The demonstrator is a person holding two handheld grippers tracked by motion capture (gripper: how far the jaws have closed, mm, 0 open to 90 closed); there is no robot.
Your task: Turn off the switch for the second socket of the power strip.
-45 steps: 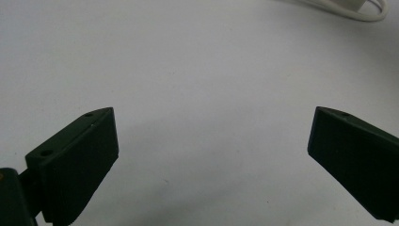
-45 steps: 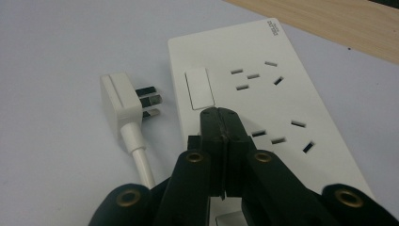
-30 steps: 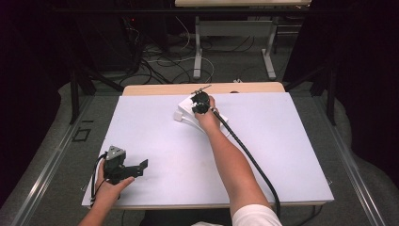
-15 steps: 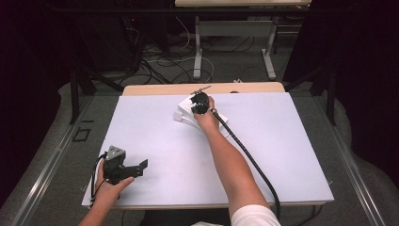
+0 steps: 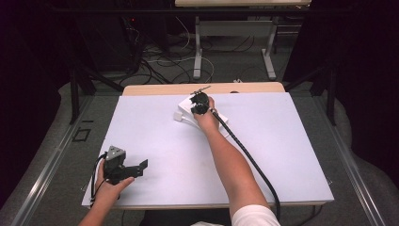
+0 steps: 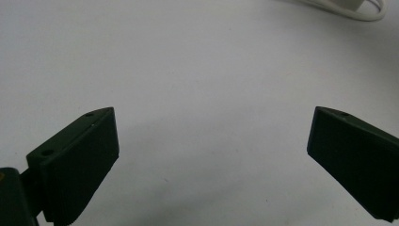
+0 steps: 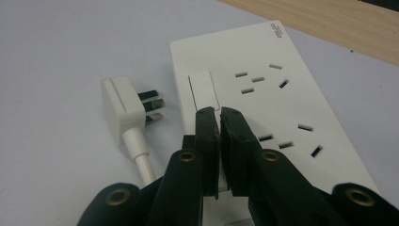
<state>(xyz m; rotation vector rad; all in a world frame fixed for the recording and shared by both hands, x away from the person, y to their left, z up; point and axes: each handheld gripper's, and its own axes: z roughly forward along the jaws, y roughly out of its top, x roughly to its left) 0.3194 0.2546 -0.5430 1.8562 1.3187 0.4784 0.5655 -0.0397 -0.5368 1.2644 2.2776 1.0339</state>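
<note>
White table (image 5: 291, 155), dark room beyond. Near left corner: your left tool (image 5: 139, 165), jaws wide, holding nothing. Far centre: white plug (image 7: 123, 109) lying just beside white power strip (image 7: 277, 101); your right tool (image 7: 219, 112), jaws pressed together, tips at the strip's switch (image 7: 203, 89).

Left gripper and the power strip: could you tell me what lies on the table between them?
Nothing: in the high view, bare white table runs from the left gripper, jaws open, to the power strip, where the right gripper rests, jaws shut.
</note>
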